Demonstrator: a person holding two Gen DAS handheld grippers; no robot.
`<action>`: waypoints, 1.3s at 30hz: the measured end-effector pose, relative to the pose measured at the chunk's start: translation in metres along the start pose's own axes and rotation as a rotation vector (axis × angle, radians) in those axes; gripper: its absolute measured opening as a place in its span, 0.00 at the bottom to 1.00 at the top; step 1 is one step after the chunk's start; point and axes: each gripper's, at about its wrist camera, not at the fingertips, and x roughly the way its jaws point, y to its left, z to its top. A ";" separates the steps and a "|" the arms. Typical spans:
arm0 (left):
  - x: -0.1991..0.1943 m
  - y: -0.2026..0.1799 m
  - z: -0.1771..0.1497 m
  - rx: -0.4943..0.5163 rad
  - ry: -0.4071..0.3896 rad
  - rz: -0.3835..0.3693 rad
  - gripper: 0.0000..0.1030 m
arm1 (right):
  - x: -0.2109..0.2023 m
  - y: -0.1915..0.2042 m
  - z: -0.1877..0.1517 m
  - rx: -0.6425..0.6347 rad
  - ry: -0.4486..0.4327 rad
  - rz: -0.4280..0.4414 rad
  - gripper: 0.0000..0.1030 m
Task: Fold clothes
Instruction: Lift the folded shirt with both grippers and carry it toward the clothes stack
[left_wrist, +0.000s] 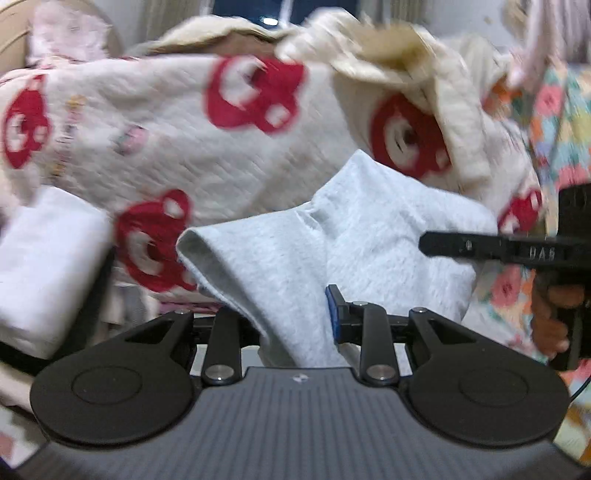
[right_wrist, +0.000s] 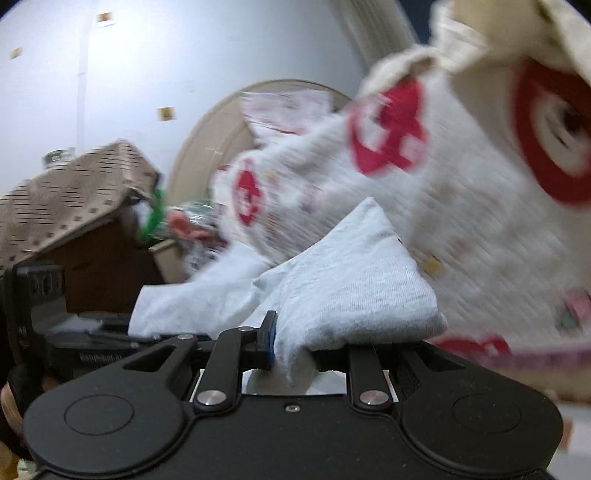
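Between both tongs hangs a pale grey garment (left_wrist: 332, 236), its edges pinched tight in the left tongs (left_wrist: 295, 325) and right tongs (right_wrist: 291, 350); a red-printed blanket (left_wrist: 184, 147) crowds close behind.

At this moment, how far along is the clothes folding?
Done: a white folded piece lies at the left, apparently finished. In hand: the left gripper and the right gripper are each shut on the light grey garment, holding it up, bunched and not yet laid flat. Left: folding that garment, and perhaps the cream cloth with red prints behind it, which lies loose.
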 end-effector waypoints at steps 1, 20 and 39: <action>-0.014 0.009 0.013 -0.018 -0.009 0.021 0.26 | 0.009 0.010 0.014 0.004 0.000 0.029 0.21; -0.026 0.194 0.021 -0.338 -0.425 0.489 0.25 | 0.288 0.069 0.107 -0.046 0.044 0.343 0.22; 0.040 0.274 -0.029 -0.534 -0.289 0.593 0.51 | 0.424 0.010 0.056 0.157 0.153 0.140 0.65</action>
